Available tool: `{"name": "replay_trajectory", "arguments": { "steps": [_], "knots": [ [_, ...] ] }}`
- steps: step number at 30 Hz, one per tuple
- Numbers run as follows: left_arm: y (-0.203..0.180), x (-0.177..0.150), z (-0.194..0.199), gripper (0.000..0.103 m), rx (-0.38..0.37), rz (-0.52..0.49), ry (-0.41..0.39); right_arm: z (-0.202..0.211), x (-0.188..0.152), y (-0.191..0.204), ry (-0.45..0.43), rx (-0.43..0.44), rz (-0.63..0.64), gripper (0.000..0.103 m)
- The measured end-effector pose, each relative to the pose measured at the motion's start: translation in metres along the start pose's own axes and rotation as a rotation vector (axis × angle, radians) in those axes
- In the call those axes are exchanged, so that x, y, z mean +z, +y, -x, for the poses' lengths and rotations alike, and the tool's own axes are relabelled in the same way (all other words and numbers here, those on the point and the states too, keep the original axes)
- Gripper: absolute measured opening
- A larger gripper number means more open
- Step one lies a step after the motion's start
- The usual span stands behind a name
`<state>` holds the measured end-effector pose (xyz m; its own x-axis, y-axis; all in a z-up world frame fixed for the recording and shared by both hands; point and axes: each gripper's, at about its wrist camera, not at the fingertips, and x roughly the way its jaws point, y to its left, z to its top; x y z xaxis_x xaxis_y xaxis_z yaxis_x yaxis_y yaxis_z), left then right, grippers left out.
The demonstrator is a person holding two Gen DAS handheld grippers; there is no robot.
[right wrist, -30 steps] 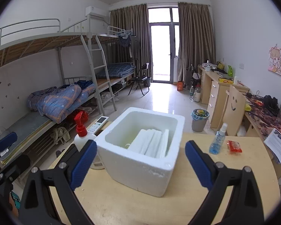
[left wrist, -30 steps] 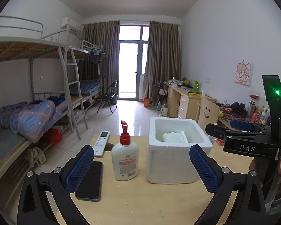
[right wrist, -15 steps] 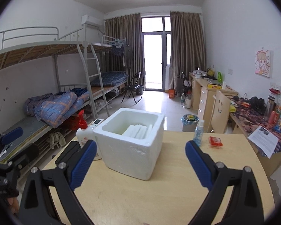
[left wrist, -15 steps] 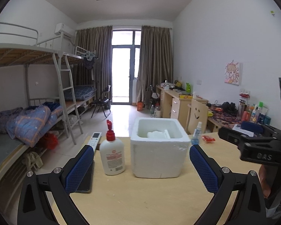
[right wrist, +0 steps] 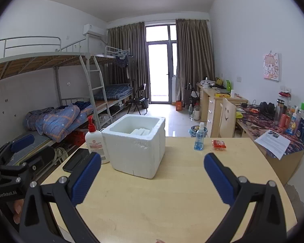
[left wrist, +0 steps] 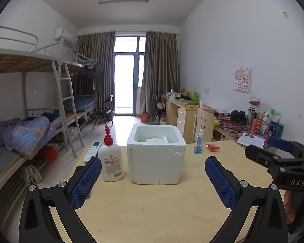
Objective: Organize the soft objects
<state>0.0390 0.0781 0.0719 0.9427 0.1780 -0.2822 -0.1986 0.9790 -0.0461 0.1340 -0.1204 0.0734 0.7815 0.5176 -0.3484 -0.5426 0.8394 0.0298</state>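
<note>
A white foam box point(left wrist: 156, 162) point(right wrist: 135, 154) stands on the wooden table point(left wrist: 152, 212). Inside it lie white soft folded pieces point(left wrist: 156, 139) point(right wrist: 140, 131), stacked on edge and partly hidden by the wall. My left gripper point(left wrist: 152, 160) is open and holds nothing, a short way in front of the box. My right gripper point(right wrist: 152, 156) is wide, its jaws still opening, with nothing between them; the box is ahead and slightly left. The left wrist view shows the right gripper's body point(left wrist: 283, 162) at the right edge.
A red-capped lotion bottle point(left wrist: 111, 162) stands left of the box, with a remote point(left wrist: 92, 149) and a dark phone point(right wrist: 77, 160) beside it. A blue spray bottle point(left wrist: 198, 141) and a red packet point(left wrist: 212, 147) sit at the back right. A bunk bed stands left, desks right.
Both grippers have drawn back from the foam box, which looks smaller and farther now. The spray bottle and red packet have come into the left wrist view.
</note>
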Motion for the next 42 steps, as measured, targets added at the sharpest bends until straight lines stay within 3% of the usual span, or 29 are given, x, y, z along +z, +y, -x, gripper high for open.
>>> {"name": "replay_trajectory", "arguments": {
  "steps": [17,28,33,42],
  "knots": [
    [-0.019,-0.027,0.057,0.102,0.016,-0.024,-0.08,0.054,-0.035,0.003,-0.045,0.003,0.011,0.103],
    [-0.024,-0.06,0.073,0.102,0.041,-0.021,-0.145,0.069,-0.067,-0.001,-0.109,-0.017,0.015,0.103],
    [-0.025,-0.075,0.082,0.102,0.096,-0.028,-0.214,0.073,-0.08,-0.01,-0.136,-0.031,-0.002,0.103],
    [-0.019,-0.097,0.083,0.102,0.121,0.0,-0.231,0.067,-0.107,-0.013,-0.14,-0.044,0.0,0.103]
  ]
}}
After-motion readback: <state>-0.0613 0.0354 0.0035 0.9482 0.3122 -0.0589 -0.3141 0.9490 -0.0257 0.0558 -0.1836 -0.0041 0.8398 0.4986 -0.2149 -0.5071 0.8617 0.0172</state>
